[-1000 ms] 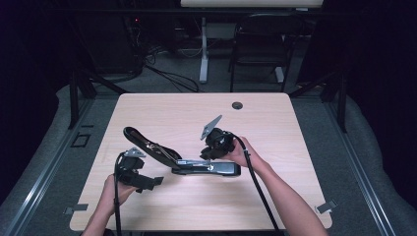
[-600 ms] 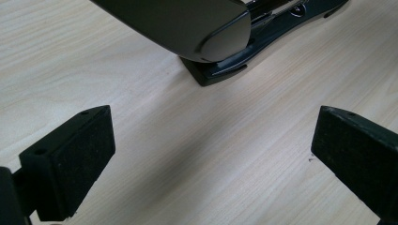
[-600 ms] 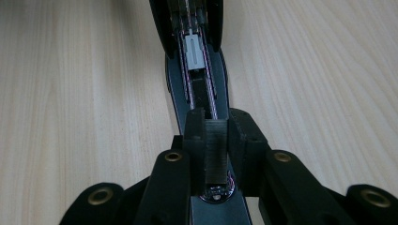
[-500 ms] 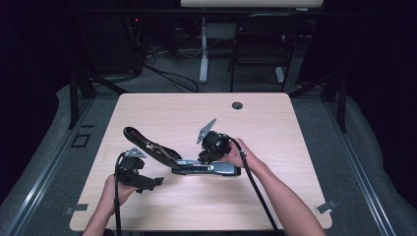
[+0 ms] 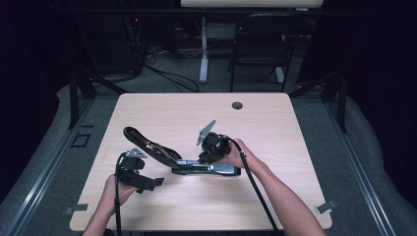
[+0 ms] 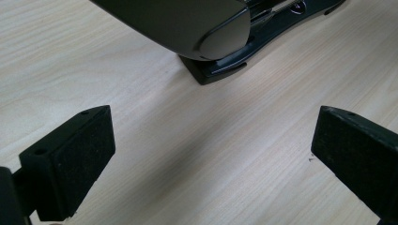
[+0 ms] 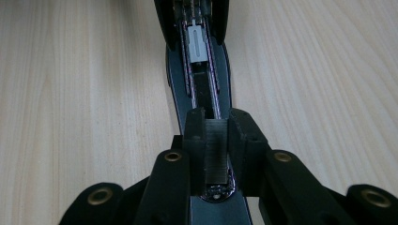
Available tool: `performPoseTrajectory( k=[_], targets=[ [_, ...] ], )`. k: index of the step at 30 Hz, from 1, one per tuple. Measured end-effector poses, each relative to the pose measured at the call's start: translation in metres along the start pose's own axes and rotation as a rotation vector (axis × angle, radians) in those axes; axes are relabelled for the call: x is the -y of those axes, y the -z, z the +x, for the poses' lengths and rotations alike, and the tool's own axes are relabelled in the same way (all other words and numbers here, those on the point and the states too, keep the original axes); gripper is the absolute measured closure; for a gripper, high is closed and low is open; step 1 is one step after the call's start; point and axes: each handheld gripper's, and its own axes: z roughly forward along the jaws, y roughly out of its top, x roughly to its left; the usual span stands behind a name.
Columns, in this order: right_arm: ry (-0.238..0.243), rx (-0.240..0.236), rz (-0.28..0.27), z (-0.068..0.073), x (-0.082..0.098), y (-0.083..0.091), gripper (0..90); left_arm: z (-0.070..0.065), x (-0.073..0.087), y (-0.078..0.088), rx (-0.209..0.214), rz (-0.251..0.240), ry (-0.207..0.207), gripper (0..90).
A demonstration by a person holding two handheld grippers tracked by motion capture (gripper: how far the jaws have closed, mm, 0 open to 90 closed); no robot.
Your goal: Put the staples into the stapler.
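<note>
A black stapler lies opened in the middle of the table, its top arm swung back to the left. My right gripper points down over the stapler's base. In the right gripper view it is shut on a short grey strip of staples, held just above the open magazine channel. My left gripper rests low near the front left of the stapler. In the left gripper view it is open with bare table between the pads, and the stapler's top arm lies just ahead.
The wooden table has a round cable hole near its back edge. Behind the table stand a chair and a post with loose cables on the floor. Small grey tabs mark the front corners.
My right gripper has shifted slightly left and lower over the stapler's base with the staple strip. The left gripper has stayed where it was.
</note>
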Motion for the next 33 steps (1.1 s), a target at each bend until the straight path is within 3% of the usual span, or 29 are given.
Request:
performPoseTrajectory(
  k=[11, 33],
  targets=[
    [0.052, 0.021, 0.020, 0.003, -0.003, -0.002, 78.2, 0.000, 0.000, 0.000, 0.005, -0.001, -0.002, 0.2],
    [0.045, 0.012, -0.046, 0.003, 0.008, 0.004, 78.2, -0.001, 0.000, 0.000, 0.011, -0.004, -0.002, 0.2]
  ],
)
